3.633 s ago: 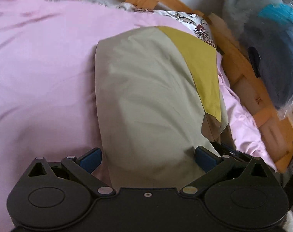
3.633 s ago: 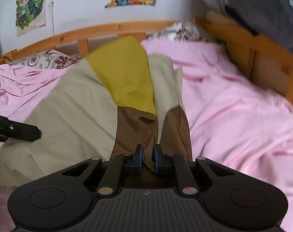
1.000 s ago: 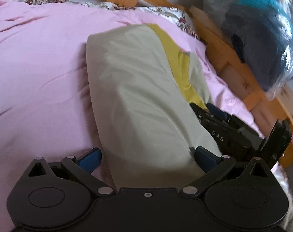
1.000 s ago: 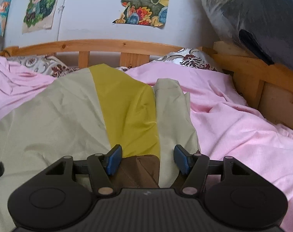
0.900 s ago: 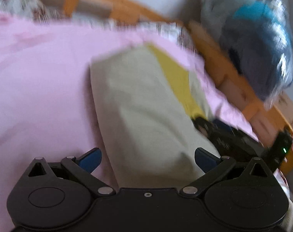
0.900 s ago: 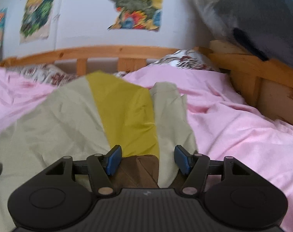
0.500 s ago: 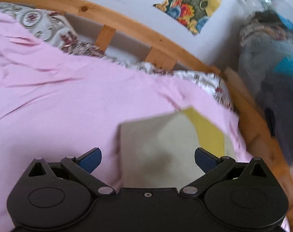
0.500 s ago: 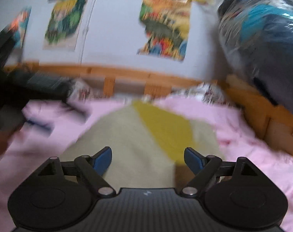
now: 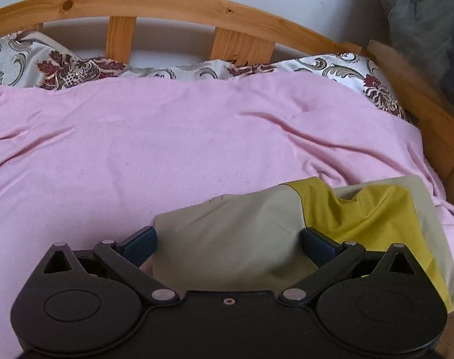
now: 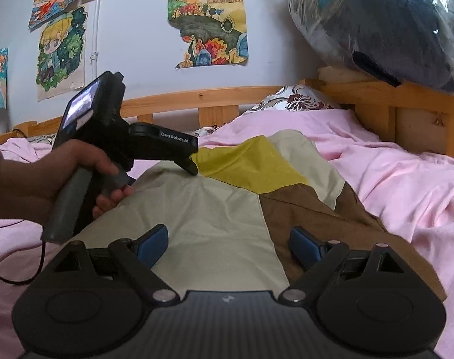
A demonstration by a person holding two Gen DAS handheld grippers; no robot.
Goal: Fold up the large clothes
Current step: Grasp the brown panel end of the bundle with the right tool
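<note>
A folded garment (image 10: 215, 209) in beige, yellow and brown panels lies on the pink bed sheet (image 10: 406, 185). My right gripper (image 10: 229, 245) hovers over its near end. Its jaws are opening wide, with the fabric beneath the gap and the pads pressing on nothing. A hand (image 10: 32, 185) holds my left gripper (image 10: 192, 166) at the left, with its tip over the beige and yellow seam. In the left wrist view the left gripper (image 9: 228, 245) is open over the garment (image 9: 241, 239), and its pads are clear of the cloth.
A wooden headboard (image 9: 173, 3) and patterned pillows (image 9: 62, 65) close the far end of the bed. A wooden side rail (image 10: 391, 101) runs along the right, with a plastic-wrapped bundle (image 10: 391, 24) on top. Posters (image 10: 212, 21) hang on the wall. A cable (image 10: 5, 275) trails at the left.
The right jaws let go of the brown fabric and spread wide. The left gripper swung away from along the garment toward the headboard and now shows in the right wrist view.
</note>
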